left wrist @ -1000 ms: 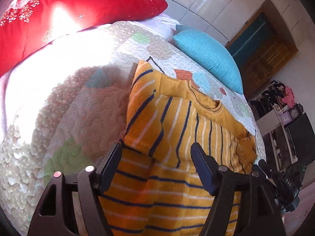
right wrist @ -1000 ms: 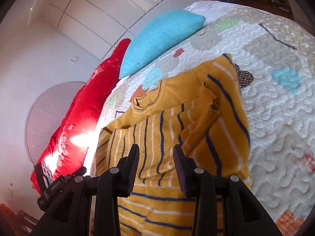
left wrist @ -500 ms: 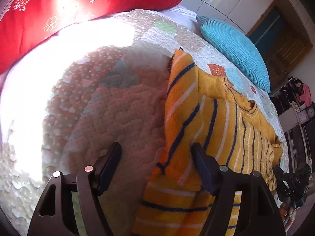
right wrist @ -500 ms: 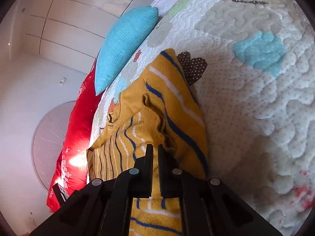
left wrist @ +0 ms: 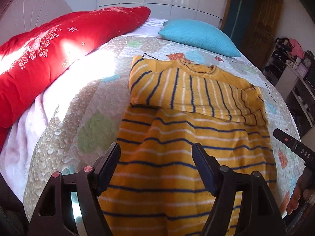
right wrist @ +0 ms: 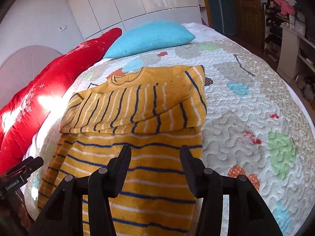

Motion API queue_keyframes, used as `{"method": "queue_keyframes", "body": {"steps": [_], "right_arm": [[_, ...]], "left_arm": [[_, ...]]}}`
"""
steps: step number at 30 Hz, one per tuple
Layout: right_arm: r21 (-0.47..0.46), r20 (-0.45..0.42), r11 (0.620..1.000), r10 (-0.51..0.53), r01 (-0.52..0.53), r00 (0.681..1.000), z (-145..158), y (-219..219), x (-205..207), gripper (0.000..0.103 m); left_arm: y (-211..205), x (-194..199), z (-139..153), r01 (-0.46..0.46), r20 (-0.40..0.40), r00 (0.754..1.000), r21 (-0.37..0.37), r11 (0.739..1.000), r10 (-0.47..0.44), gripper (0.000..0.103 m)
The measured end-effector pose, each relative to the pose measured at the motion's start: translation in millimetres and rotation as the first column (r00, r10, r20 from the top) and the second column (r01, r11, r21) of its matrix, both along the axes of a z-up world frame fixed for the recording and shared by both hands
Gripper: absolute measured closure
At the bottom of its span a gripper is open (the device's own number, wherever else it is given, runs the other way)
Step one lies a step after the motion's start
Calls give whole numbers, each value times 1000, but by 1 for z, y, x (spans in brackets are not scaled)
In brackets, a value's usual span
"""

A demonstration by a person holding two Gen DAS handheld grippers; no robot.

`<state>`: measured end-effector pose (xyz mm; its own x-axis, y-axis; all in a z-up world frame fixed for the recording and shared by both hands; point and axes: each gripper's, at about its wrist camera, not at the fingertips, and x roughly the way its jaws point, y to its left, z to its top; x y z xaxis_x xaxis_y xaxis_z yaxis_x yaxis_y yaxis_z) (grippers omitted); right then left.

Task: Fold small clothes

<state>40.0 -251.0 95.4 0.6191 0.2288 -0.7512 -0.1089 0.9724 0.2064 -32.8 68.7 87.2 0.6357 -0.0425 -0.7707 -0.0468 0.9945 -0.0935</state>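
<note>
Left wrist view shows a yellow striped sweater [left wrist: 196, 137] lying flat on a quilted bedspread [left wrist: 78, 118], its long axis running from the near edge of the bed away toward the collar at the far end. Both sleeves are already folded across the chest. The left gripper [left wrist: 156, 165] hovers over the lower half, nearer the sweater's left side, jaws spread wide and holding nothing. Right wrist view shows the right gripper [right wrist: 154, 163] over the same lower half, nearer the right side, jaws also spread and empty. The hem lies below both grippers, toward the near edge, so a lengthwise fold would likely carry it forward to the collar. A red pillow [left wrist: 59, 45] and a blue cushion [left wrist: 198, 34] sit at the far edge. White wardrobe doors [right wrist: 137, 5] and a wooden door [left wrist: 258, 21] stand behind
</note>
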Motion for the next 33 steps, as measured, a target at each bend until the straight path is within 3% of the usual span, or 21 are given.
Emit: {"method": "queue_keyframes", "body": {"steps": [4,15,22,33], "right_arm": [[-33,39,999,1,0,999,10,3,-29,48],[-100,124,995,4,9,992,31,5,-81,38],[-101,76,995,-7,15,997,14,1,-80,38],[-130,-19,991,17,-19,1000,-24,8,-75,38]], "left_arm": [[-17,-29,15,22,57,998,42,999,-24,29],[-31,-81,37,31,136,990,52,998,-38,22],[-34,-85,27,62,108,992,56,997,-68,22],[-10,-74,-13,8,-17,1000,36,999,-8,22]]}}
